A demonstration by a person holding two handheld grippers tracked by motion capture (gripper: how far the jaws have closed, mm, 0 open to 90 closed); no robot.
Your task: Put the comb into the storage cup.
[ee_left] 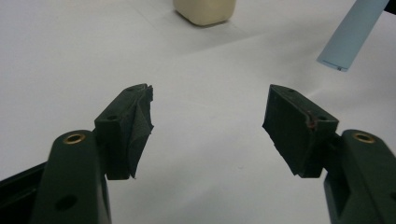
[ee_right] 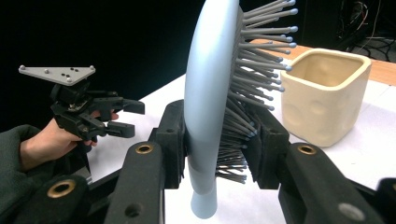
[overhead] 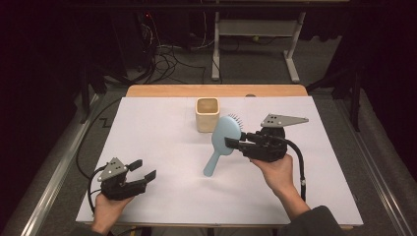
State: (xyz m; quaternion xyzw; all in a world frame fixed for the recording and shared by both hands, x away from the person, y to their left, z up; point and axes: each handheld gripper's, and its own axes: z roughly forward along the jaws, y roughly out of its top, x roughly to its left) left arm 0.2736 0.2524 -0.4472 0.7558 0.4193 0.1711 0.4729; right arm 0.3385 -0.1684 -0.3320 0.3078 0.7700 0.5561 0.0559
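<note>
The right gripper [ee_right: 217, 161] is pinching the pale blue hairbrush [overhead: 223, 140] across its head, one pad against the smooth back, the other pressing into the bristles [ee_right: 259, 70]. The brush is hanging clear of the table, handle slanting down toward the sheet, bristles facing the cream cup [overhead: 207, 114] just beside it. The left gripper [overhead: 142, 169] is resting low at the near left corner, well apart from the brush, its jaws spread wide with nothing but white paper between them; the pads [ee_left: 135, 126] are looking frayed.

By the look of it, this is the carry step: the brush is up and being brought to the cup. The next move is probably calling for the handle to swing over the cup's mouth and tip downward, so it is dropping in cleanly without catching the rim.

The white sheet [overhead: 162, 147] is covering most of a wooden table [overhead: 216, 90]. Beyond it, the room is sitting dark, with grey carpet [overhead: 255, 64], tangled cables [overhead: 164, 56] and a white desk frame [overhead: 255, 29] at the back.
</note>
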